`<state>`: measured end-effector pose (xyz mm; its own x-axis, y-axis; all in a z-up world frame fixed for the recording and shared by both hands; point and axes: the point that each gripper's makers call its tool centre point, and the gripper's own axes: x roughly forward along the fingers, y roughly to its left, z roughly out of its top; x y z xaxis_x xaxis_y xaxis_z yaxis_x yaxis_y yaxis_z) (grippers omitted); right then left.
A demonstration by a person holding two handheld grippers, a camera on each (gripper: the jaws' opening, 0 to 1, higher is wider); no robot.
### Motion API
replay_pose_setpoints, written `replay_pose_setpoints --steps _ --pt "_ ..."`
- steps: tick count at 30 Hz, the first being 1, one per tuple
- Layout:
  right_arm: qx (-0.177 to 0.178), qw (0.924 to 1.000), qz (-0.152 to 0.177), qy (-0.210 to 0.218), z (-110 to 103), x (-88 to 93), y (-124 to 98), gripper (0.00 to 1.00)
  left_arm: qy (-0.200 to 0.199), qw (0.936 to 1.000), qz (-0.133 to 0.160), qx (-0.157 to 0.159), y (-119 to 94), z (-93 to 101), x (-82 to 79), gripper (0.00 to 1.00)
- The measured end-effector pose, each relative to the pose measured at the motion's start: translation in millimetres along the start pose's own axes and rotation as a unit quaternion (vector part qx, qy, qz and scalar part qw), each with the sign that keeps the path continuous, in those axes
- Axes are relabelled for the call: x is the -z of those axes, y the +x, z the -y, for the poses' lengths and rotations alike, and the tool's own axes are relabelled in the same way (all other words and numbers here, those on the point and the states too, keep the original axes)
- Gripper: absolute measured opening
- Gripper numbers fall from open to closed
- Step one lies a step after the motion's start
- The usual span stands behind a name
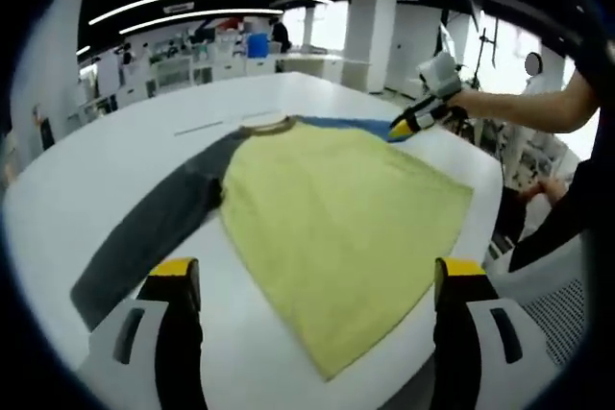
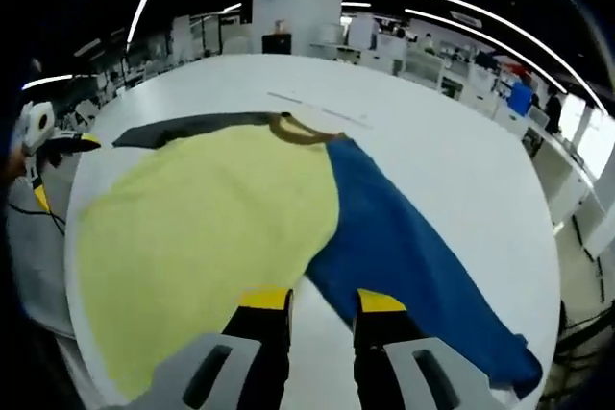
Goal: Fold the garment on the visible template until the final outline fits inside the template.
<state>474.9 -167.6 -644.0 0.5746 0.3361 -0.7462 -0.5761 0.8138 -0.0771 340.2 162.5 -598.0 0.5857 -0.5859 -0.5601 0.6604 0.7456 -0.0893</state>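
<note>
Blue sleeve (image 1: 351,124) mostly hidden behind shirt body.

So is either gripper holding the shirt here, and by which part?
Neither. The left gripper is open above the yellow shirt; the right gripper is open beside the blue sleeve, nothing between its jaws.

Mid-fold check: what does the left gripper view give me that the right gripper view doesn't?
Left gripper view: the grey sleeve along its full length, the right gripper beyond the yellow body, and a person's arm. Right gripper view: the blue sleeve out to its cuff, and the left gripper at the table's edge. Shared: the yellow body, brown collar and white table.
</note>
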Motion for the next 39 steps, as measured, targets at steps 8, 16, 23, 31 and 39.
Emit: replay_pose_setpoints --steps 8,16,23,31,39 --pt "-0.014 0.9996 -0.013 -0.023 0.5 -0.3 18.0 0.16 0.0 1.0 0.0 -0.006 -1.6 -2.7 0.5 0.96" --pt "-0.027 0.9992 -0.014 -0.028 -3.6 0.0 28.1 0.11 -0.01 0.9999 0.001 -0.009 -0.5 1.1 3.4 0.93" --pt "-0.029 0.9986 -0.014 -0.043 -4.6 0.9 32.7 0.0 0.009 0.9996 0.016 -0.022 -5.0 0.2 -6.0 0.87" --pt "-0.009 0.9998 -0.007 -0.016 12.3 -3.8 24.6 0.0 -0.003 0.9993 0.03 -0.021 -5.2 -0.5 -11.0 0.85" --pt "0.019 0.9998 -0.001 0.007 31.0 -6.4 18.3 0.0 -0.002 0.9993 0.033 -0.017 -4.3 1.4 -11.6 0.85"
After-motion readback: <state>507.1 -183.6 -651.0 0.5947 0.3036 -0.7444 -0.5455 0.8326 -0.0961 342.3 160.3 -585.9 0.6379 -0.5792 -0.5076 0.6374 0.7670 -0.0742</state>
